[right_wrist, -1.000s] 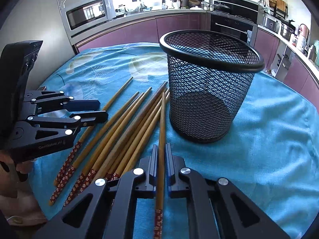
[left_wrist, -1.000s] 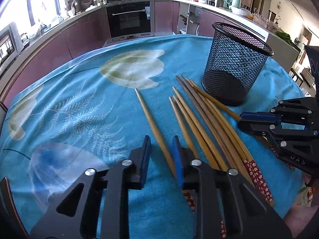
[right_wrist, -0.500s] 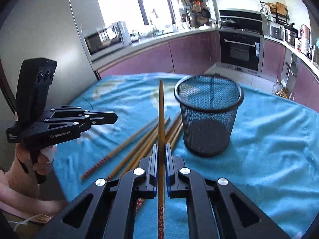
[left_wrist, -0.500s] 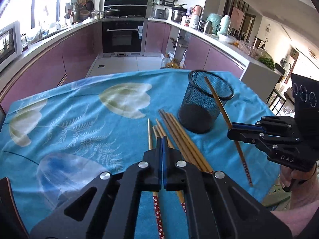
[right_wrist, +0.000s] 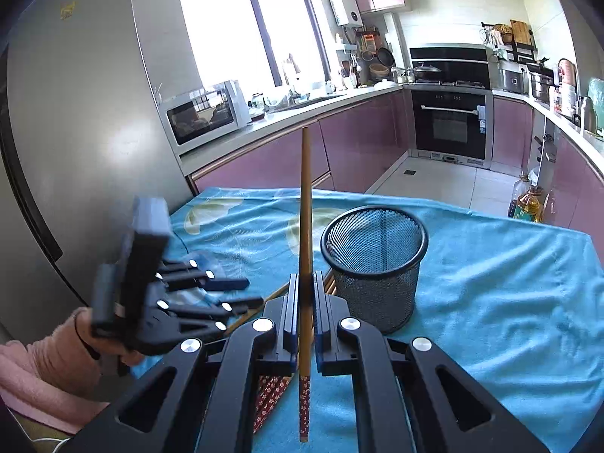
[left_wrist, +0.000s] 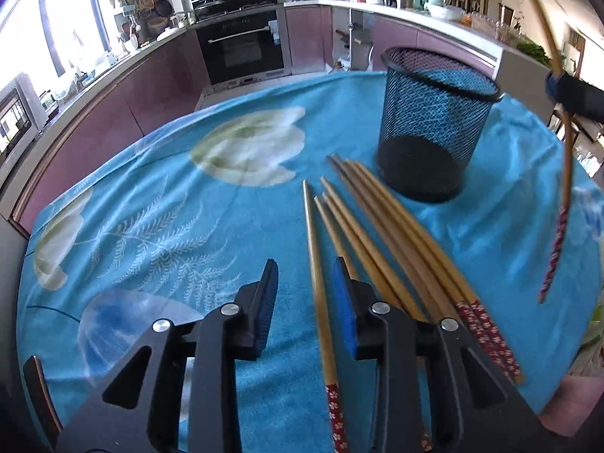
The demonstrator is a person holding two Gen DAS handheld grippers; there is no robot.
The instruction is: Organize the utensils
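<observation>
My right gripper [right_wrist: 305, 302] is shut on one wooden chopstick [right_wrist: 305, 219] and holds it in the air, tip away from me, left of the black mesh cup [right_wrist: 373, 264]. The left wrist view shows that gripper [left_wrist: 557, 87] at the upper right, the held chopstick [left_wrist: 562, 196] hanging to the right of the mesh cup [left_wrist: 434, 132]. My left gripper [left_wrist: 306, 302] hovers low over the table with its jaws opening. A single chopstick [left_wrist: 315, 256] lies on the cloth between its fingers, and neither pad presses it. Several more chopsticks [left_wrist: 396, 241] lie in a bundle just to its right.
A blue flowered cloth [left_wrist: 151, 207] covers the table. A hand in a pink sleeve [right_wrist: 37, 370] holds the left gripper [right_wrist: 245, 294]. Kitchen counters, an oven and a grey fridge [right_wrist: 94, 113] surround the table.
My left gripper went from shut to open and dropped closer to the cloth, a chopstick now between its fingers. My right gripper lifted its chopstick off the table and higher.
</observation>
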